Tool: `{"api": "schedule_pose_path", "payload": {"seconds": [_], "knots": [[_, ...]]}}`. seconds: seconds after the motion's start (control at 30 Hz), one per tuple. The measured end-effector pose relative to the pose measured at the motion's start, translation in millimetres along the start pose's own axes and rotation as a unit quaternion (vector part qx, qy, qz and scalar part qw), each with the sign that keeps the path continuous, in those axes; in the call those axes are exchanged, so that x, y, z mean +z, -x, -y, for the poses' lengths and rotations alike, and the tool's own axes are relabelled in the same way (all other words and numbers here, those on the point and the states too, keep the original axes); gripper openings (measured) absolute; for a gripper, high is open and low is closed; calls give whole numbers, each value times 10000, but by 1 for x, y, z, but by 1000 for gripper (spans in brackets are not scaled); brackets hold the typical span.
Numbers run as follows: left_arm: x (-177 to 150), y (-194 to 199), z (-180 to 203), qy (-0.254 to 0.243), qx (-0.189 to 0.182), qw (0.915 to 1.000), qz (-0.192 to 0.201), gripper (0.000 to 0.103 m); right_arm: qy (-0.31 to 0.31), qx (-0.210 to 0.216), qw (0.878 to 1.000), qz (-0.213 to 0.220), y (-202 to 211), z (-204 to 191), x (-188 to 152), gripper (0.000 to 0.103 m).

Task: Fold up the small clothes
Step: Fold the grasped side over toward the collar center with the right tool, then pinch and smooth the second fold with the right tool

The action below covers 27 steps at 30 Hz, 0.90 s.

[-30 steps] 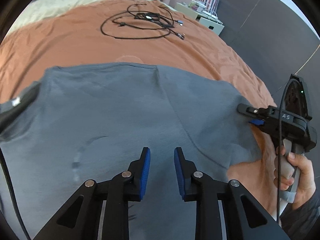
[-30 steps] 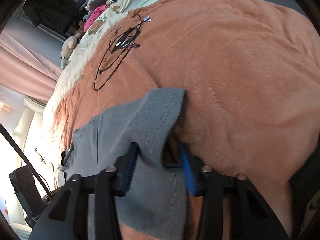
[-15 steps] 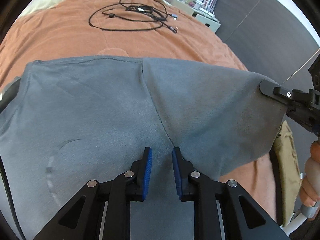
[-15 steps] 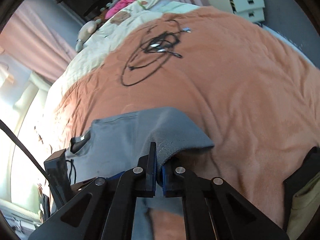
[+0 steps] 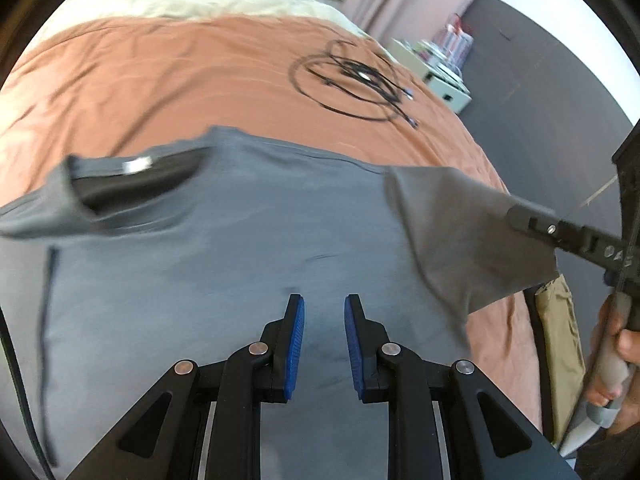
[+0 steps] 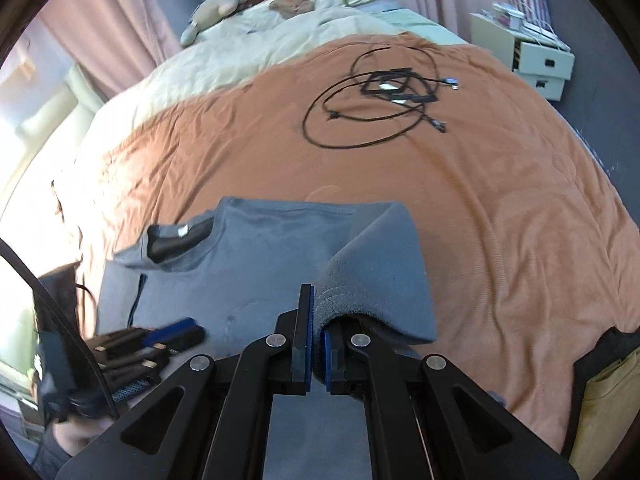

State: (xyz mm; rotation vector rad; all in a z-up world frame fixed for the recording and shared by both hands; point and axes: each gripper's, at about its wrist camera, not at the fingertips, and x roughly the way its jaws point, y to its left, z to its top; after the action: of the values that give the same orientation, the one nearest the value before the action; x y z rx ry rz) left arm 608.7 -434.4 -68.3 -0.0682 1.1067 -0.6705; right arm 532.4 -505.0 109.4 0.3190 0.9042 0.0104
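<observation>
A grey T-shirt (image 5: 240, 248) lies spread on an orange blanket (image 5: 200, 80), its dark collar (image 5: 132, 184) toward the left. My right gripper (image 6: 318, 312) is shut on the hem of the right sleeve (image 6: 380, 260) and holds it lifted off the blanket, folded over toward the shirt body. In the left wrist view the same gripper (image 5: 520, 216) pinches the raised sleeve (image 5: 460, 232). My left gripper (image 5: 324, 304) hovers over the shirt's chest, its blue pads a narrow gap apart with nothing between them. It shows blurred at the lower left of the right wrist view (image 6: 180, 334).
A tangle of black cables (image 6: 380, 96) lies on the blanket beyond the shirt. Cream bedding with a soft toy (image 6: 216, 12) fills the far end of the bed. A white drawer unit (image 6: 536, 52) stands at the far right. A khaki garment (image 6: 600, 400) lies at the right edge.
My right gripper closed on the sleeve, which lay between its open jaws, and lifted it up and inward. My left gripper slid left over the shirt, so the collar came further into view.
</observation>
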Motion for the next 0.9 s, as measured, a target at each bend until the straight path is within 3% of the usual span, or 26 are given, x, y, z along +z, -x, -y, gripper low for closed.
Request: {"api": "schedule_pose_path", "payload": {"seconds": [0.27, 0.33, 0.37, 0.43, 0.47, 0.5, 0.6, 0.9], "knots": [[-16, 39, -55, 360, 257, 9989, 123, 22, 506, -111, 9982, -295, -34, -67, -9, 1], [-18, 44, -61, 405, 292, 9987, 142, 22, 478, 123, 9971, -587, -45, -79, -11, 2], [-19, 47, -65, 419, 303, 9986, 148, 22, 463, 226, 9962, -707, -49, -83, -12, 6], [-21, 50, -66, 433, 313, 9985, 146, 22, 503, 332, 9951, -786, -52, -89, -13, 26], [-22, 51, -67, 423, 313, 9985, 142, 22, 523, 361, 9952, -744, -51, -90, -14, 47], [-22, 52, -66, 401, 320, 9986, 139, 22, 511, 384, 9955, -694, -49, -89, -14, 56], [-21, 47, -59, 323, 329, 9989, 106, 22, 414, 452, 9963, -601, -42, -77, -17, 56], [-22, 6, -25, -23, 369, 9991, -214, 31, 56, -101, 9995, -307, -33, -27, -41, 56]]}}
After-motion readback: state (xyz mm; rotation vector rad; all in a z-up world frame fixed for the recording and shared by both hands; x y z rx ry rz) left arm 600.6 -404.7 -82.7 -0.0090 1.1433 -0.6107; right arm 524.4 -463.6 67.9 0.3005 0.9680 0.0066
